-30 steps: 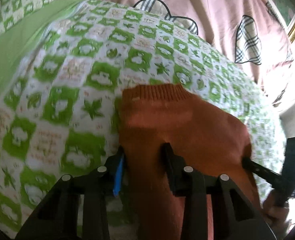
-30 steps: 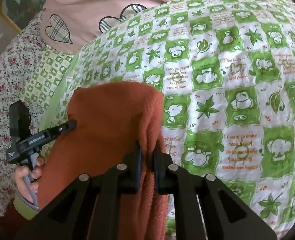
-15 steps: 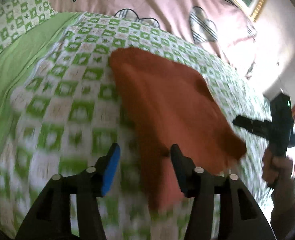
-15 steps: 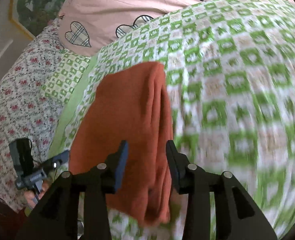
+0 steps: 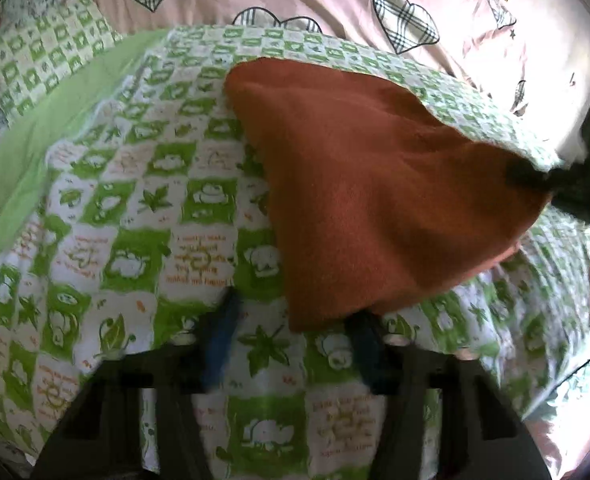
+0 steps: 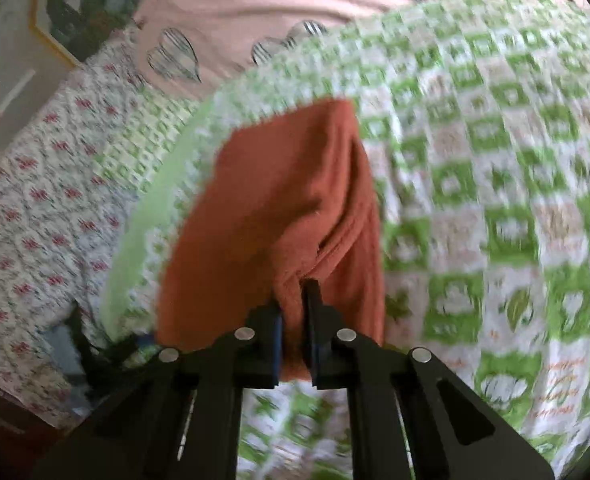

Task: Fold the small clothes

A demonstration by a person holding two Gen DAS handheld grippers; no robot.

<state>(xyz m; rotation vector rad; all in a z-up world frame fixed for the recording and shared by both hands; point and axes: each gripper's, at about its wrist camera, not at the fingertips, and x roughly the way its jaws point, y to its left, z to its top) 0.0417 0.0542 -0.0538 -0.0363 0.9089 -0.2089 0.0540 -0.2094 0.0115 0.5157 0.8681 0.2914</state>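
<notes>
**Now only our right gripper holds the sweater**

Nearest, our left gripper [image 5: 295, 320] has let go, fingers spread. Our right gripper [image 6: 293, 316], released half a second ago, pinches the orange sweater [image 6: 279, 208]. It lies beyond on the green checked quilt [image 5: 135, 208].

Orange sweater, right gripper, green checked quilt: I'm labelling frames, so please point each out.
orange sweater [image 5: 367, 184], left wrist view, middle of the fabric.
right gripper [image 6: 293, 320], right wrist view, between its fingertips.
green checked quilt [image 6: 495, 220], right wrist view, bare patch.
</notes>
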